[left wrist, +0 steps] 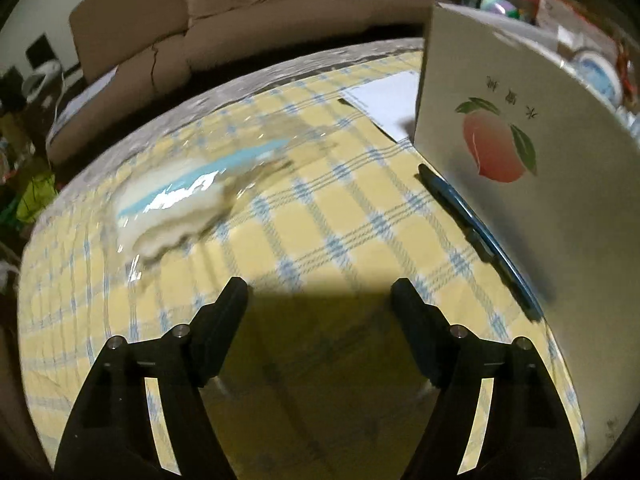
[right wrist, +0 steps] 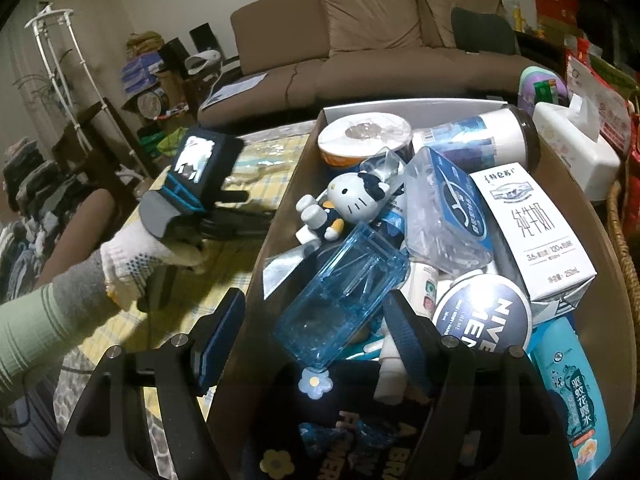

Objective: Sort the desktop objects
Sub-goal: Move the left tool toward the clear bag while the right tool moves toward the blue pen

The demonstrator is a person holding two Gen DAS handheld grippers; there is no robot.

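Observation:
In the left wrist view my left gripper [left wrist: 318, 288] is open and empty above the yellow checked tablecloth [left wrist: 320, 224]. A clear plastic bag of white pads with a blue stripe [left wrist: 176, 196] lies ahead to the left, blurred. A blue pen [left wrist: 476, 236] lies against the white peach-print box wall [left wrist: 520, 184]. In the right wrist view my right gripper [right wrist: 314, 300] is open above the full cardboard box [right wrist: 272, 240], over a clear blue plastic case [right wrist: 340, 292]. A Hello Kitty figure [right wrist: 348, 200], milk carton [right wrist: 532, 224] and Nivea tin [right wrist: 484, 316] lie inside.
A white paper sheet [left wrist: 384, 100] lies at the table's far side. The left hand-held gripper and gloved hand [right wrist: 160, 240] show left of the box. A tissue box [right wrist: 576, 148] and wicker basket [right wrist: 624, 248] stand right. A brown sofa [right wrist: 380, 40] is behind.

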